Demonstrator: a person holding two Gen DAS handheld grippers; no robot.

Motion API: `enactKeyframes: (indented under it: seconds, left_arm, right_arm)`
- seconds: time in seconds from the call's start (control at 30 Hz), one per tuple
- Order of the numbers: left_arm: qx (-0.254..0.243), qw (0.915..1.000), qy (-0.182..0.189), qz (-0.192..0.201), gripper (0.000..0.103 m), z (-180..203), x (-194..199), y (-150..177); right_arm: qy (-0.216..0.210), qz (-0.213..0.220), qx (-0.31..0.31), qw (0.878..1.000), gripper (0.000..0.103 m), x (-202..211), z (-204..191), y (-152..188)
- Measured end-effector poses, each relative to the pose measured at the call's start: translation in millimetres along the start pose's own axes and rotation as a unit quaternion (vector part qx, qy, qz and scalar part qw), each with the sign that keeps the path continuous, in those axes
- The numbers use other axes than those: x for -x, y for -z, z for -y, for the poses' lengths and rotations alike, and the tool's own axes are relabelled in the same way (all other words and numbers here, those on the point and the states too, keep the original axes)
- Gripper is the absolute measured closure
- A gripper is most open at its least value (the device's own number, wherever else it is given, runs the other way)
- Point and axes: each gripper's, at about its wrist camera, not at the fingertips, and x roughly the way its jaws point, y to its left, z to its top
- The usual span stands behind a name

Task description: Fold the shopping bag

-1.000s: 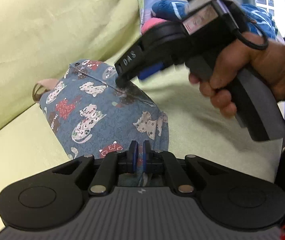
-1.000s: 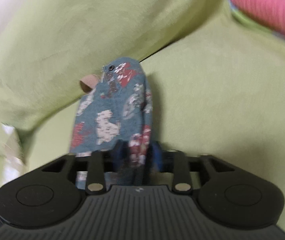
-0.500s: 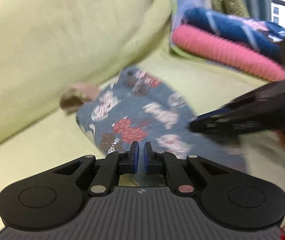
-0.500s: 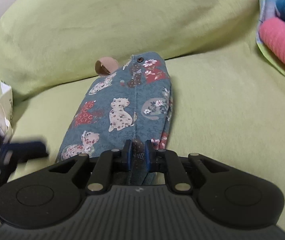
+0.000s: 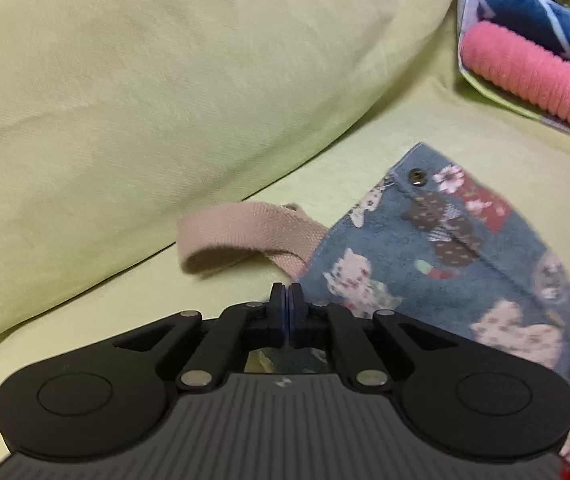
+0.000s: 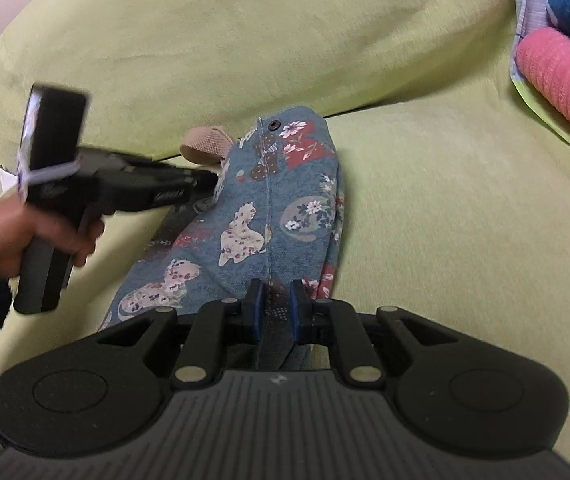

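The folded shopping bag (image 6: 269,208) is blue cloth printed with cats and flowers and lies on the green sofa seat (image 6: 445,220). Its beige strap (image 5: 245,232) loops out toward the back cushion. My right gripper (image 6: 275,310) is shut on the bag's near edge, and a fold of cloth stands between its blue pads (image 6: 255,312). My left gripper (image 5: 286,306) is shut with nothing visible between its pads, just left of the bag (image 5: 445,264) and below the strap. From the right wrist view, a hand holds the left gripper (image 6: 205,180) with its tip at the bag's left edge.
A big green back cushion (image 5: 165,80) rises behind the bag. At the right lie a pink ribbed roll (image 5: 537,76) and a blue plush thing (image 5: 545,28) on patterned cloth. A white paper scrap (image 6: 5,176) shows at the far left.
My left gripper let go of the bag's near edge and swung left to the strap side. My right gripper closed on the bag's near edge, and the bag went from raised to lying flat.
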Motion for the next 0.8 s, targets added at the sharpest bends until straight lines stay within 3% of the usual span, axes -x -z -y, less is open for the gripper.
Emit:
enactKeyframes:
  seconds: [0.37, 0.47, 0.6, 0.63, 0.73, 0.8]
  left_arm:
    - [0.000, 0.9999, 0.015, -0.001, 0.099, 11, 61, 8]
    - [-0.008, 0.9986, 0.051, 0.008, 0.101, 24, 82, 20]
    - [-0.075, 0.9887, 0.130, 0.010, 0.102, 66, 113, 68]
    - [-0.104, 0.9858, 0.132, 0.010, 0.103, 81, 119, 85]
    - [-0.213, 0.9741, 0.066, 0.037, 0.103, 117, 139, 124]
    - [-0.237, 0.9693, 0.057, 0.029, 0.103, 120, 152, 132]
  right_arm:
    - [-0.004, -0.005, -0.026, 1.000, 0.092, 0, 3, -1]
    - [-0.006, -0.006, -0.039, 0.999, 0.092, 0, 4, -1]
    - [-0.014, -0.005, -0.052, 0.999, 0.092, -1, 8, 0]
    - [-0.019, -0.005, -0.059, 0.998, 0.092, -1, 10, 0]
    - [-0.030, -0.006, -0.079, 0.996, 0.093, -1, 16, 1]
    - [-0.031, -0.006, -0.077, 0.997, 0.093, -1, 16, 2]
